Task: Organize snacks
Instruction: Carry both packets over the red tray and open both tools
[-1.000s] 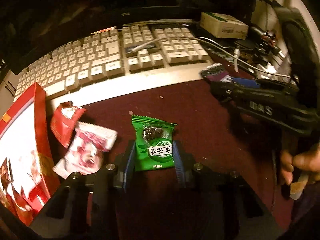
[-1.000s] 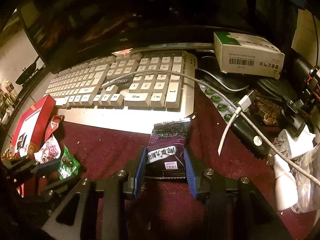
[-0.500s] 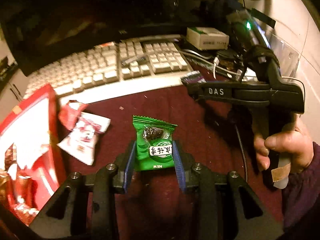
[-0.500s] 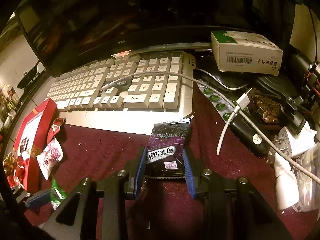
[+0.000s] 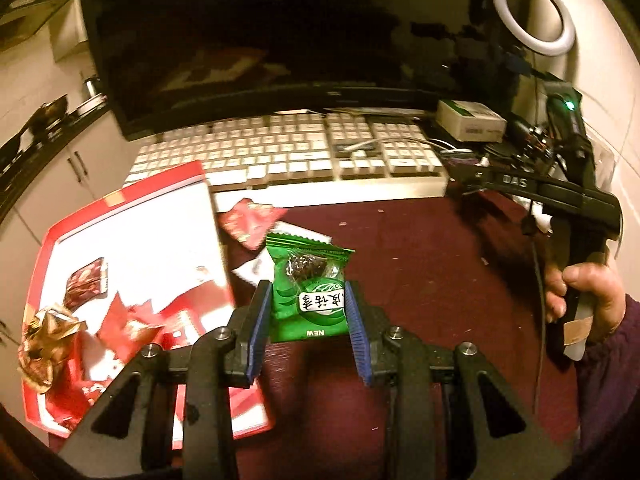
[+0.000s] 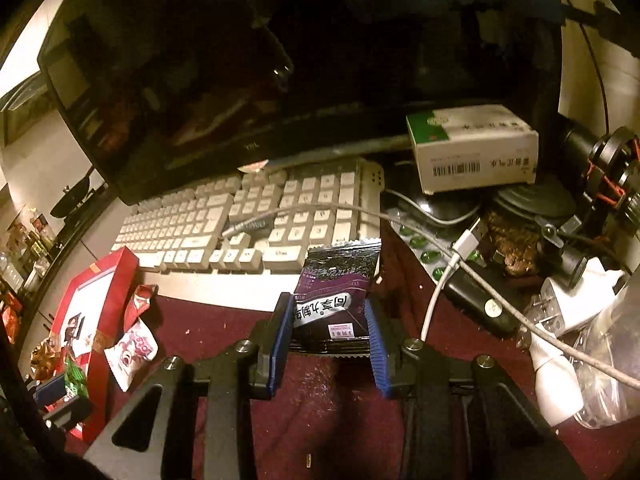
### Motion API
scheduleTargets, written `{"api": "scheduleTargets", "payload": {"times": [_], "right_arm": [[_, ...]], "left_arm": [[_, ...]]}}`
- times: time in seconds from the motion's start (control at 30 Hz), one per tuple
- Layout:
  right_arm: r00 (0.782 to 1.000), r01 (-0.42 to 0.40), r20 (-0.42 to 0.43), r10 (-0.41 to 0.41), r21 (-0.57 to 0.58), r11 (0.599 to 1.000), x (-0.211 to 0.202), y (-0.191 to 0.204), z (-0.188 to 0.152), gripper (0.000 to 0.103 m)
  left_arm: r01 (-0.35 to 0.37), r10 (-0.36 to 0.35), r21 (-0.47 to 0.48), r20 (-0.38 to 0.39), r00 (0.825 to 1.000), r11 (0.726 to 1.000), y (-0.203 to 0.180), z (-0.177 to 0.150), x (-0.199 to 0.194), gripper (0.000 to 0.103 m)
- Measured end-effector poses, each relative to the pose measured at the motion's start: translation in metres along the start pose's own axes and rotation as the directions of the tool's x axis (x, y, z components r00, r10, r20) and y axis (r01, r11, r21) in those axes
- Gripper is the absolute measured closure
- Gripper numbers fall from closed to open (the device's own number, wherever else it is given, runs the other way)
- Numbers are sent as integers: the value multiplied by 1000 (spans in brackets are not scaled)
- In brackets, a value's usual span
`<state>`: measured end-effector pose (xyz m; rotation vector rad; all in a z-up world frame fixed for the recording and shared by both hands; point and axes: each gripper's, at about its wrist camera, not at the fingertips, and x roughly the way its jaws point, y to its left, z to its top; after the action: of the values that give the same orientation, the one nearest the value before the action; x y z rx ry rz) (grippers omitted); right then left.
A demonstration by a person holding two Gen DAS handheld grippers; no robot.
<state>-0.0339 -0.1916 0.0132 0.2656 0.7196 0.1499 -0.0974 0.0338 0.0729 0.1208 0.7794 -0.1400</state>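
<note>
My left gripper (image 5: 307, 300) is shut on a green snack packet (image 5: 308, 288), held above the maroon desk mat beside the right edge of a red snack box (image 5: 132, 240). Several wrapped snacks lie inside that box. A red packet (image 5: 248, 220) and a white-and-pink packet (image 5: 252, 268) lie on the mat behind the green one. My right gripper (image 6: 329, 314) is shut on a dark purple snack packet (image 6: 334, 284), lifted off the mat in front of the keyboard. In the right wrist view the red box (image 6: 92, 300) stands at far left with the white-and-pink packet (image 6: 132, 350) next to it.
A white keyboard (image 6: 248, 216) and dark monitor (image 5: 280, 40) fill the back. A green-and-white carton (image 6: 472, 144), cables, a blister pack (image 6: 420, 244), a white plug and a bottle crowd the right side. A person's hand (image 5: 584, 292) grips the right tool's handle.
The left gripper rose and swung left with the green packet, so the red box's inside now shows. The right gripper lifted slightly with the purple packet.
</note>
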Motion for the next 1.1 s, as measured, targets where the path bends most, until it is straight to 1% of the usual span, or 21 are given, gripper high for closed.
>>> {"api": "scheduleTargets", "payload": {"times": [0.3,0.47,0.57,0.67,0.87,1.0,1.07,1.1], "right_arm": [[999,12,33,-11,-30,999,-3,3,-1,68],[999,15,51,-13,-51,999,-4,7,-1,68],[997,18,80,-11,-82,996,-8,13,-3,68],[994,15,107,-2,-124,992,-13,22,-5,68],[991,-10,128,27,-136,991,-24,33,-2,68],[989,-41,134,65,-176,984,-37,58,-3,68],[987,-61,130,90,-209,976,-41,77,-5,68],[985,-84,125,115,-231,969,-42,90,-8,68]], "left_arm": [[-65,69,-71,50,996,995,34,-3,-16,69],[-85,92,-100,74,993,991,47,-3,-23,69],[-93,103,-113,84,991,989,54,-3,-26,69],[-104,116,-120,94,989,987,60,-4,-30,69],[-133,147,-127,109,983,983,72,-7,-37,69],[-145,162,-146,112,980,979,84,-10,-39,69],[-147,165,-156,110,980,977,89,-12,-39,69],[-146,164,-160,109,980,976,92,-13,-39,69]]}}
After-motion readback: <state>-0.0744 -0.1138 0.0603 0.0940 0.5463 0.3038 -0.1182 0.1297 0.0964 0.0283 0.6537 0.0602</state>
